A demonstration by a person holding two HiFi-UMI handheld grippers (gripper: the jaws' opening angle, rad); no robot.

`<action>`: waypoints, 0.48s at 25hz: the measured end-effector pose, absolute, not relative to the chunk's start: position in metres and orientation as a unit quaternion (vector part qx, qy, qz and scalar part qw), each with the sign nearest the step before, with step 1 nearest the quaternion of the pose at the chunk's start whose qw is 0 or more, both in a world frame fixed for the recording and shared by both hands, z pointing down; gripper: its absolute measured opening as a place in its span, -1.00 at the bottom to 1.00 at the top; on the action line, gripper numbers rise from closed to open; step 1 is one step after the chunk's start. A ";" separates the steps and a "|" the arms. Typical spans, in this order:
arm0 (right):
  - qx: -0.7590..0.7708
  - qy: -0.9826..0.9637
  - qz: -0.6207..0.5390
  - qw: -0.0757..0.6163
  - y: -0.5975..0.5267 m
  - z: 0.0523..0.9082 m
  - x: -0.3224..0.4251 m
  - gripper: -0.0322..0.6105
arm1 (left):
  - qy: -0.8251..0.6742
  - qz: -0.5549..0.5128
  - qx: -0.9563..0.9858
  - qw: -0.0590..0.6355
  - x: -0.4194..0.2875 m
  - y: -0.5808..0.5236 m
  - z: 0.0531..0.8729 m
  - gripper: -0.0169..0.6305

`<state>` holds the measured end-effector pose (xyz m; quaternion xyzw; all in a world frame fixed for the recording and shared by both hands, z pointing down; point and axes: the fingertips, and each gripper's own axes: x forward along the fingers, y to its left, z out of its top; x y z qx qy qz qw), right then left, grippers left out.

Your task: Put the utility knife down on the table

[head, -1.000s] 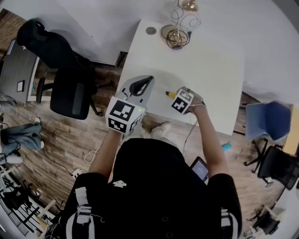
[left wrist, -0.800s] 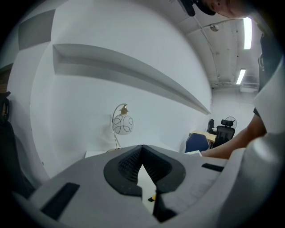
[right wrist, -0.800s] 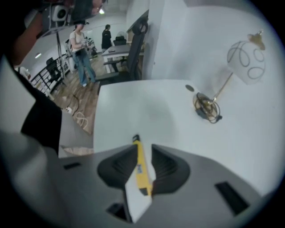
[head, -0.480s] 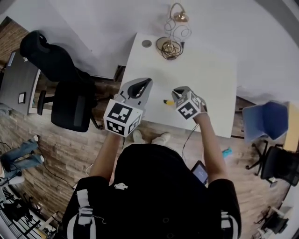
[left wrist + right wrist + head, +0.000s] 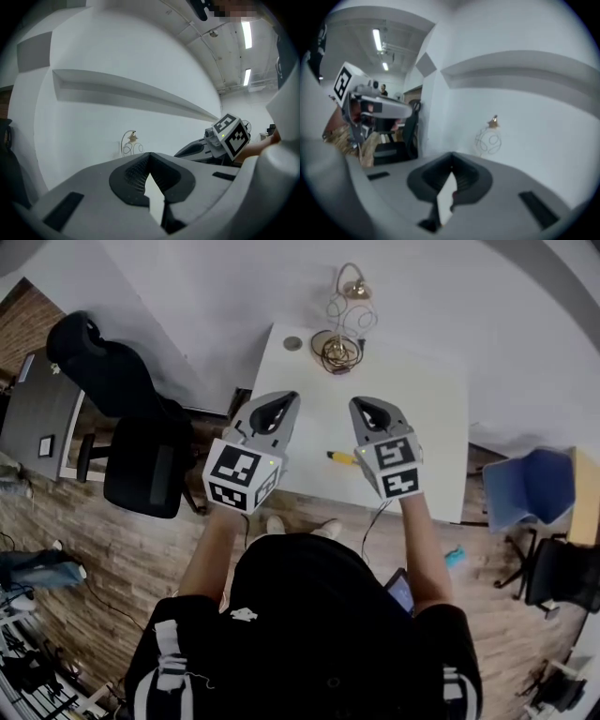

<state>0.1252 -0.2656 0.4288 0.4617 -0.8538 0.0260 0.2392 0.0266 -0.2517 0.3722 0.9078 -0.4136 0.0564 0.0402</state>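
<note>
Table (image 5: 427, 418) takes the upper middle of the head view, white and mostly bare, with a wire ornament (image 5: 337, 338) and a small round disc (image 5: 293, 343) at its far edge, top centre of frame.

At centre frame I hold 2 grippers side by side above the table's near edge. The left gripper (image 5: 281, 401) has its jaws pressed together at the tips, and nothing sits in the notch behind them in its own view. The right gripper (image 5: 367, 407) is likewise closed tight on nothing. Its own view shows only wall and the ornament past the tips.

The utility knife (image 5: 339, 457), yellow and black, is the smallest thing here. It lies flat on the table, low in the gap between the 2 grippers in the picture and just left of the right gripper's marker cube. Neither gripper touches it.

I judge the set-down done: the knife rests on the surface and both tools are clear. The next move asks little of me beyond keeping both grippers off the knife so it is not nudged toward the near edge.
</note>
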 end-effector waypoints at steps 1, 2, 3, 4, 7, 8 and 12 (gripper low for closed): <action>0.470 -0.855 0.023 0.220 -0.265 0.416 0.126 -0.79 | -0.414 0.054 0.908 0.036 0.027 -0.252 0.368 -0.90; 0.477 -0.855 0.017 0.202 -0.265 0.404 0.127 -0.79 | -0.414 0.050 0.908 0.032 0.026 -0.253 0.363 -0.90; 0.484 -0.855 0.011 0.187 -0.264 0.393 0.128 -0.79 | -0.415 0.047 0.908 0.027 0.026 -0.253 0.359 -0.90; 0.490 -0.855 0.005 0.173 -0.262 0.383 0.129 -0.79 | -0.418 0.044 0.907 0.023 0.025 -0.254 0.355 -0.90; 0.500 -0.856 -0.003 0.130 -0.257 0.358 0.131 -0.79 | -0.425 0.035 0.905 0.015 0.023 -0.254 0.345 -0.90; 0.503 -0.857 -0.004 0.117 -0.255 0.351 0.133 -0.79 | -0.426 0.032 0.904 0.013 0.022 -0.255 0.342 -0.90; 0.513 -0.855 -0.007 0.083 -0.250 0.332 0.136 -0.79 | -0.423 0.028 0.906 0.003 0.023 -0.254 0.332 -0.90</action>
